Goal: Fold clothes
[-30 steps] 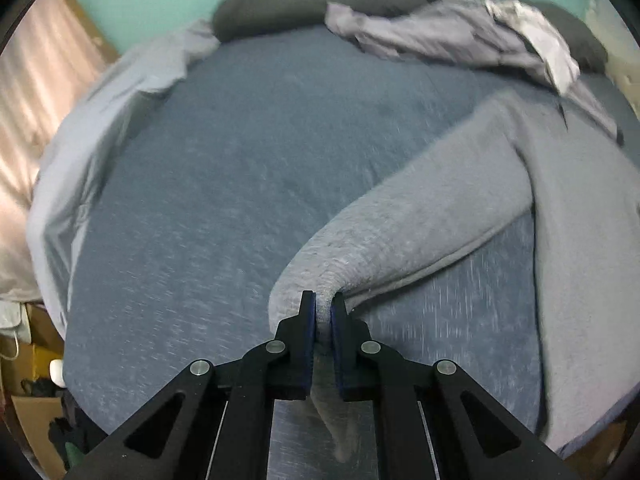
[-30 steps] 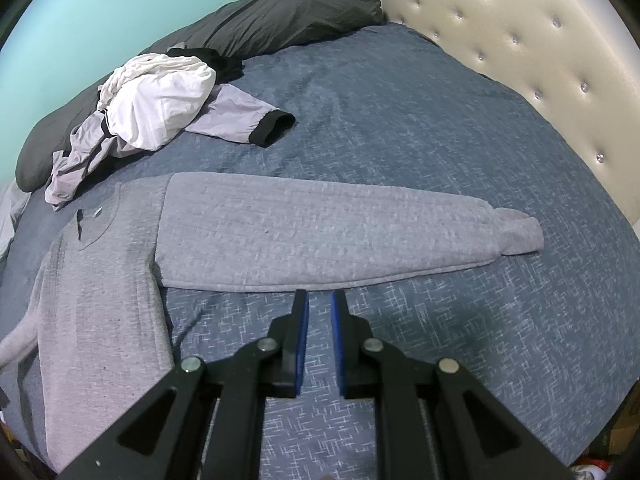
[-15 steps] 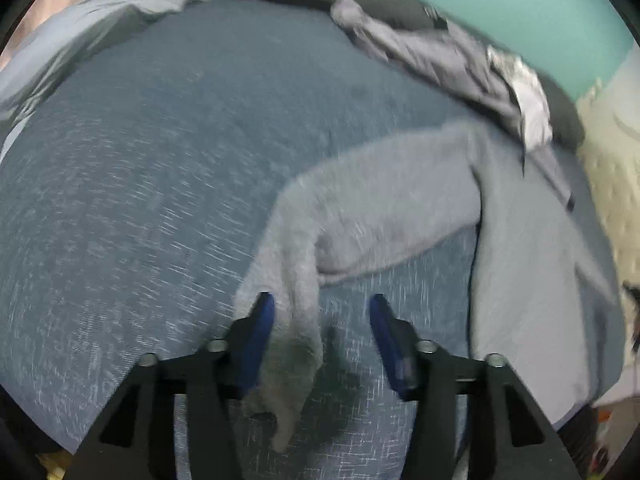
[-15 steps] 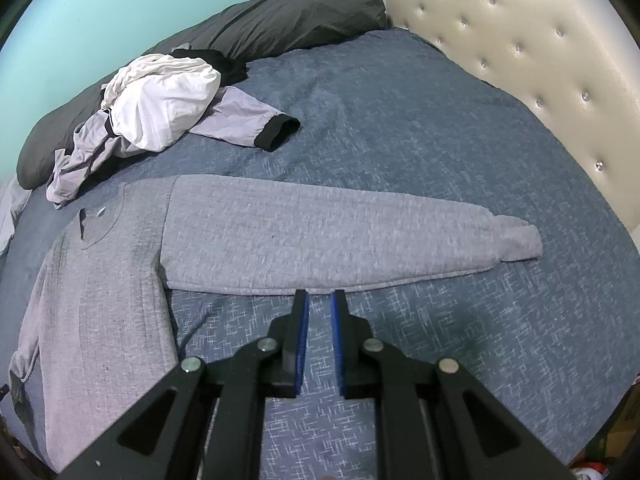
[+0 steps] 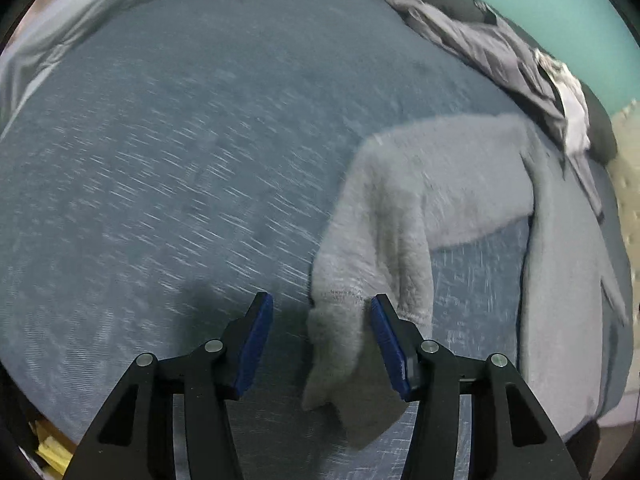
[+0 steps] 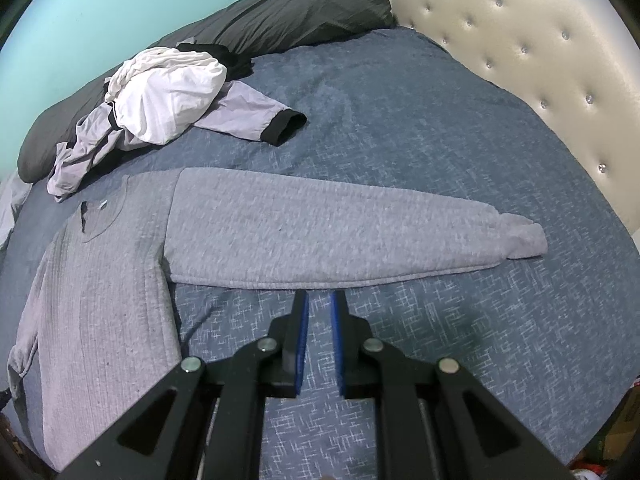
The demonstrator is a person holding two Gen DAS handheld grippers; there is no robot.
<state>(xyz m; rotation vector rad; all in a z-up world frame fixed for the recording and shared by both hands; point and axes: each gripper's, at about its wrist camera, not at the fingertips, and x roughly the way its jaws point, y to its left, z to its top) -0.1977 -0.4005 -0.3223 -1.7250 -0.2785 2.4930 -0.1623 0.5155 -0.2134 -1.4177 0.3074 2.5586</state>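
Note:
A grey sweater (image 6: 100, 300) lies flat on the blue bed (image 6: 400, 120), collar toward the pillows. One sleeve (image 6: 340, 236) stretches straight out to the right, just beyond my right gripper (image 6: 320, 296), which is shut with nothing between its blue pads. In the left wrist view the other sleeve (image 5: 420, 208) bends down from the sweater body (image 5: 560, 300), and its cuff (image 5: 336, 340) lies on the bed between the fingers of my left gripper (image 5: 320, 300). That gripper is open, the cuff resting close to its right pad (image 5: 386, 336) and unpinched.
A heap of white and lilac clothes (image 6: 168, 100) lies near the dark pillow (image 6: 300, 16). The tufted cream headboard (image 6: 520, 60) runs along the right. A pale sheet (image 5: 80, 12) hangs at the far left edge of the bed.
My left gripper has let go of the sleeve cuff and opened. It has dropped lower and rolled, and the sleeve now lies slack on the bed. The right gripper has stayed still.

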